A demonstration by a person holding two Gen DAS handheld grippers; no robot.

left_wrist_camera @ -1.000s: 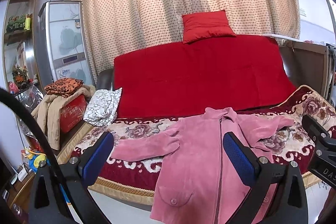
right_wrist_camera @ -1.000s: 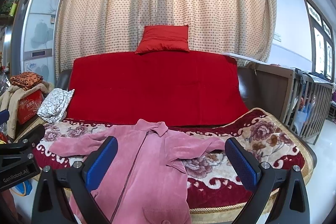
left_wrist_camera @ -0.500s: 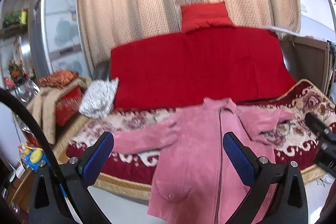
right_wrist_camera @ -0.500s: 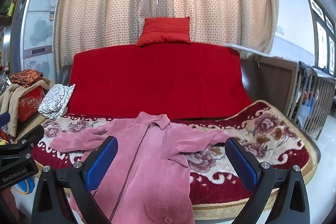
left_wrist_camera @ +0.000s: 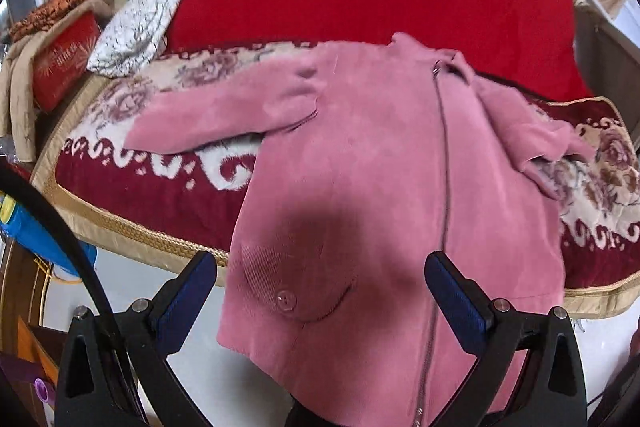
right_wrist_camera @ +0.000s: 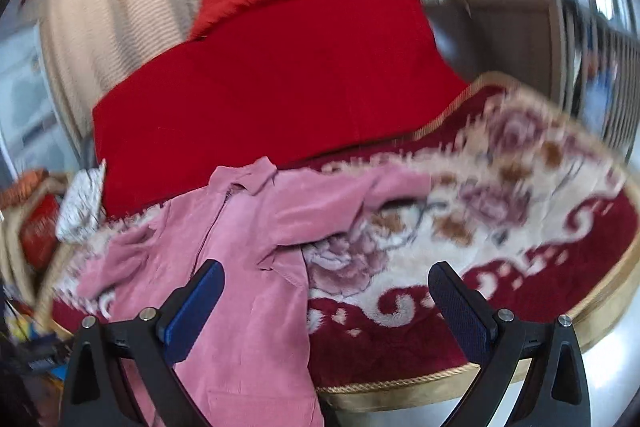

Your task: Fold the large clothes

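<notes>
Claws first: left claw [left_wrist_camera: 320,297] is spread wide with nothing between the blue pads, and the right claw [right_wrist_camera: 326,305] is released the same way, also empty. What changed in the last second is that both have dropped in close to the pink jacket [left_wrist_camera: 380,155]. It was a small thing across the room, now it fills the left view, with the round button pocket [left_wrist_camera: 286,301] sitting right between the left claw's fingers and the zipper [left_wrist_camera: 442,163] running up just inside its right finger. To me that means the approach is done and the first grab is next, probably the hem or a sleeve, but no folding has started.

The jacket lies front-up on the sofa's floral blanket [right_wrist_camera: 500,227], hem hanging off the front edge toward the claws. One sleeve [left_wrist_camera: 224,119] stretches out ahead-left of the left claw; the other sleeve [right_wrist_camera: 352,203] is bunched ahead of the right claw, between its fingers.

Hard to read: the right view is badly motion-smeared, so the collar and far sleeve are mush. The hem is cut off behind both claws. A dark shadow covers the pocket area too.
</notes>
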